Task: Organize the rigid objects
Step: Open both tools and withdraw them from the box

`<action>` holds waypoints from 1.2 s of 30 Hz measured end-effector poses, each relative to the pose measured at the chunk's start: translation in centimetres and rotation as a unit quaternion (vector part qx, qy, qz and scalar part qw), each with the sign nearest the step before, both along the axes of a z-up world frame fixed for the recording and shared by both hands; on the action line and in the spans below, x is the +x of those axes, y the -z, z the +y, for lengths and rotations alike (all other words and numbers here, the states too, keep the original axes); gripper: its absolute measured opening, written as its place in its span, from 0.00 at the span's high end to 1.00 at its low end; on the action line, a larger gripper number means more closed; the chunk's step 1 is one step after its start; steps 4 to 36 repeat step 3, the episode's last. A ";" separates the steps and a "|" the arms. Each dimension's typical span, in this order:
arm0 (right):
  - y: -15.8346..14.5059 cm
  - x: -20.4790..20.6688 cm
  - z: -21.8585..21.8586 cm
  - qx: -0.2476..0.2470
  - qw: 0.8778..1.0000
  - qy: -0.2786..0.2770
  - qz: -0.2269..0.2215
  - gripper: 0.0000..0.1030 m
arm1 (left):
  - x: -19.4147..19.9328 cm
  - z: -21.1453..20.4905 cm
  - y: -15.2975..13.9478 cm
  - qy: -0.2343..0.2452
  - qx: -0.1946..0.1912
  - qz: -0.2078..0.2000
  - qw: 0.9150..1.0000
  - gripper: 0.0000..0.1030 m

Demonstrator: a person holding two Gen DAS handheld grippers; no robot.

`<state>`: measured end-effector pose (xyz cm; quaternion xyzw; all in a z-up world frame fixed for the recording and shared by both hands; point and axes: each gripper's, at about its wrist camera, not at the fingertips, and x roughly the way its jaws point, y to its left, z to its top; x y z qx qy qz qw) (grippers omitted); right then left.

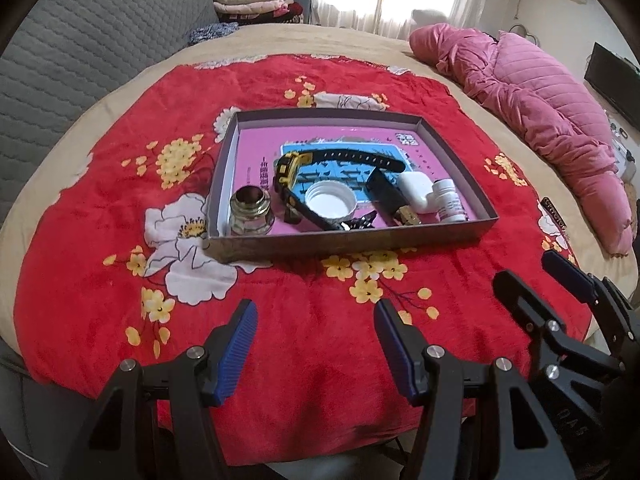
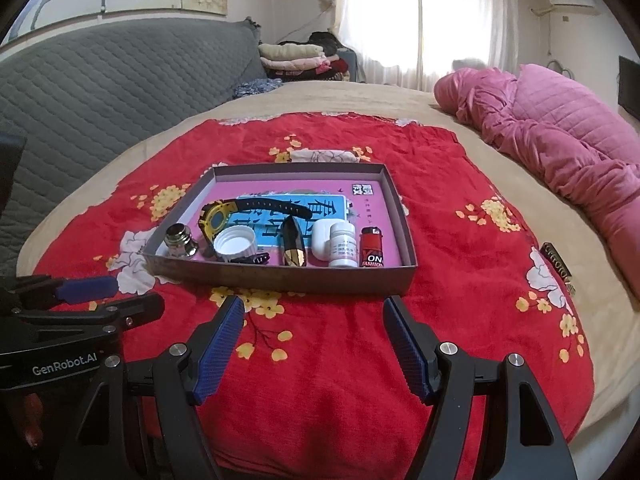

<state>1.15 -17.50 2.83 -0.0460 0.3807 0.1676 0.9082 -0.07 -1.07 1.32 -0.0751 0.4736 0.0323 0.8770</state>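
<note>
Tray (image 2: 280, 278) of small items on red floral blanket (image 2: 340, 360), both claws empty.
Left gripper (image 1: 316, 316) and right gripper (image 2: 314, 312): jaws wide, near side of tray, nothing between. In tray, left to right: metal fitting (image 2: 181, 240), watch (image 2: 224, 216), white cap (image 2: 235, 242), pill bottle (image 2: 343, 246), lighter (image 2: 372, 250).

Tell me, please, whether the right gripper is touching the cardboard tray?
Apart. In the right wrist view the right gripper is open, with red blanket showing between its fingertips and the tray.

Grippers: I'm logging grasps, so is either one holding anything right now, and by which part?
Nothing is held. The left gripper and right gripper are both open over the red blanket, short of the tray.
</note>
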 end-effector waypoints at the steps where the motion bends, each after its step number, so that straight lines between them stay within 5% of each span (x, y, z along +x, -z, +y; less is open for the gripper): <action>1: 0.1 0.1 0.0 0.000 1.000 0.000 0.002 0.29 | 0.1 0.1 0.3 0.000 -0.004 0.003 1.000 0.42; 36: 0.3 0.2 0.0 0.001 1.000 0.001 0.004 0.29 | 0.2 0.3 0.7 0.001 -0.009 0.007 1.000 0.42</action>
